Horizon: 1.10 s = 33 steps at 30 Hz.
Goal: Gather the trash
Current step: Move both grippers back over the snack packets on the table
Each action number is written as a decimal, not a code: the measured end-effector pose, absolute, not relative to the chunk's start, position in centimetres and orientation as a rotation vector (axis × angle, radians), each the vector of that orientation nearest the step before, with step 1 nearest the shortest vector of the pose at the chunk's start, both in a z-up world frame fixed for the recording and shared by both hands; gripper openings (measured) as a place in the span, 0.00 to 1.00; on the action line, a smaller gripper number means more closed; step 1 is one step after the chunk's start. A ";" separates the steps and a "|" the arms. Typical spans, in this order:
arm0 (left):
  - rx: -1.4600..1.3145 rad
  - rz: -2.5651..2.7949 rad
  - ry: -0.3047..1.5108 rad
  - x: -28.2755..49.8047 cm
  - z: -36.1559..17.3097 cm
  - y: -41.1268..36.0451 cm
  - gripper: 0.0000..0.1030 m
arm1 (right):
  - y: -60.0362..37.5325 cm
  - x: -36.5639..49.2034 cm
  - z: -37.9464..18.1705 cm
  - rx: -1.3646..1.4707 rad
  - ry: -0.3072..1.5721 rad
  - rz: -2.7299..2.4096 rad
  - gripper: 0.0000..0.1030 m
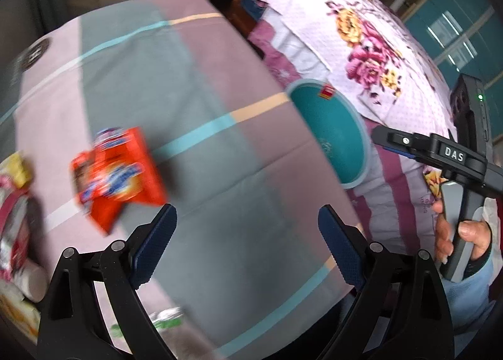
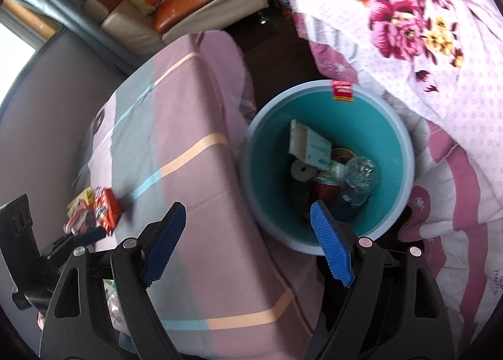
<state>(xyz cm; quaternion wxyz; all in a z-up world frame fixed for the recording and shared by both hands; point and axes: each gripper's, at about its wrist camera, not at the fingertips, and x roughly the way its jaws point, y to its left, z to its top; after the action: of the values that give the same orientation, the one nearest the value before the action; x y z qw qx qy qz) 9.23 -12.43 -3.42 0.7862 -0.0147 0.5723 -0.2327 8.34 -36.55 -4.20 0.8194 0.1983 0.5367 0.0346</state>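
An orange snack wrapper (image 1: pixel 118 176) lies on the striped tablecloth (image 1: pixel 195 83), left of and just beyond my open, empty left gripper (image 1: pixel 246 218). More wrappers (image 1: pixel 14 202) lie at the far left. A teal bin (image 2: pixel 327 114) stands beside the table and holds a white box (image 2: pixel 309 144), a tape roll, a can and a clear bottle (image 2: pixel 360 177). My right gripper (image 2: pixel 248 221) is open and empty, above the table edge next to the bin. The orange wrapper also shows in the right wrist view (image 2: pixel 107 207).
A bed with a floral quilt (image 1: pixel 361 33) lies right of the bin. A sofa (image 2: pixel 176 8) with bags stands beyond the table. A green and white wrapper (image 1: pixel 163 319) lies under the left gripper. The right gripper's handle and hand (image 1: pixel 462 234) show at the right.
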 end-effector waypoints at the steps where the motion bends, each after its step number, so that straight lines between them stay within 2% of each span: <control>1: -0.038 -0.483 1.229 8.9 -3.3 -11.2 0.89 | -35.9 8.3 -4.1 0.414 1.151 0.084 0.76; 4: -0.050 -0.447 1.226 8.0 -3.3 -8.8 0.89 | -34.1 8.1 -4.0 0.400 1.167 0.108 0.80; 14: -0.064 -0.366 1.264 3.8 -4.2 -2.9 0.89 | -27.2 7.3 -4.0 0.292 1.235 0.216 0.80; 33: -0.085 -0.329 1.363 -0.6 -8.3 -2.2 0.89 | -22.1 5.1 -4.5 0.250 1.261 0.312 0.80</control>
<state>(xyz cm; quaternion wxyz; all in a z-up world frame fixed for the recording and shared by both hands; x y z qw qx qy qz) -0.59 -2.19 -8.29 0.7632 -0.0391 0.6269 -0.1513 5.09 -22.14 -4.53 0.7890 0.1162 0.5856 0.1451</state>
